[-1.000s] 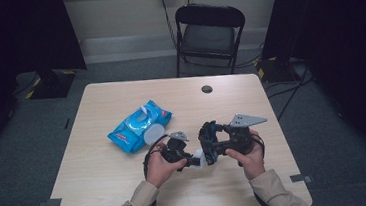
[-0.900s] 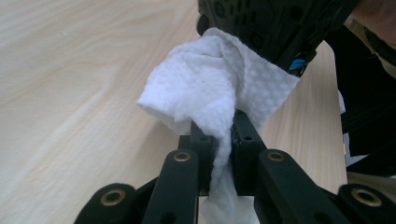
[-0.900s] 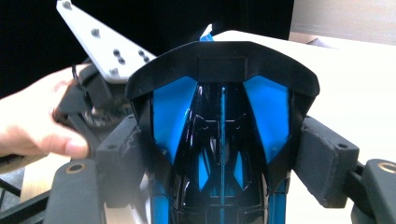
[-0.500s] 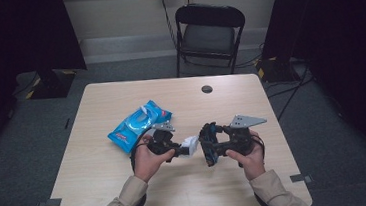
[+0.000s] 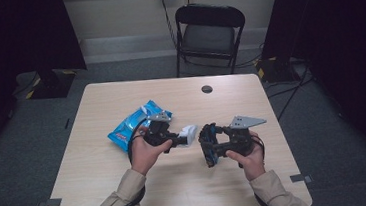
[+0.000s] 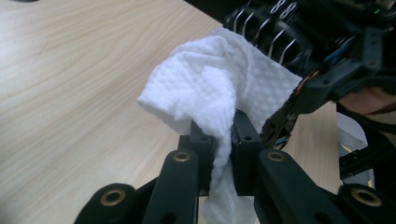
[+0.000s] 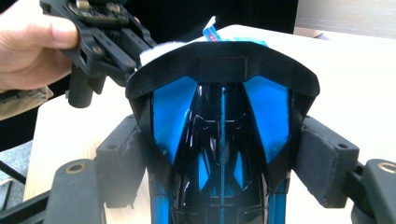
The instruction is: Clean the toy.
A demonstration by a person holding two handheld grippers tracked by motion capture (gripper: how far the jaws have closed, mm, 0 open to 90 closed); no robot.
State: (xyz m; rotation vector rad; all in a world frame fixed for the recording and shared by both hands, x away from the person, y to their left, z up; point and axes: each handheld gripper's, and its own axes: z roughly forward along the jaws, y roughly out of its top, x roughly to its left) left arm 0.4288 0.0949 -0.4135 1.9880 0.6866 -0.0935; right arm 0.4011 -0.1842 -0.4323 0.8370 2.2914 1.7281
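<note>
**Wipe brought up to the gadget, rubbing not yet begun**

Table (image 5: 103, 190) and blue wipe pack (image 5: 132, 125) lay much as they had a second before, the pack flat on the wood just behind the left hand. The change was in that hand. It had been lower, close to the pack; by this moment it was raised and had swung toward the right hand, so the two tools faced each other above the front middle of the table.

The right gripper (image 5: 214, 148) had not shifted. Its jaws stood wide apart, and the padded fingers (image 7: 322, 163) pressed on either flank of a black-and-blue gadget (image 7: 222, 116), holding it clear of the table with its curved end turned to the left hand.

The left gripper (image 6: 219, 135) was closed almost fully, pinching a crumpled white wipe (image 6: 210, 88). Most of the sheet bunched out ahead of the jaw tips and a tail hung below them. In the high view the wipe (image 5: 189, 132) sat just beside the gadget's (image 5: 206, 140) near edge; I could not tell whether it was touching yet.

My reading: the sheet was out of the pack and had been carried over, so fetching was done. What remained was to press the wad against the gadget's shell and rub, with the right hand steadying it.
</note>
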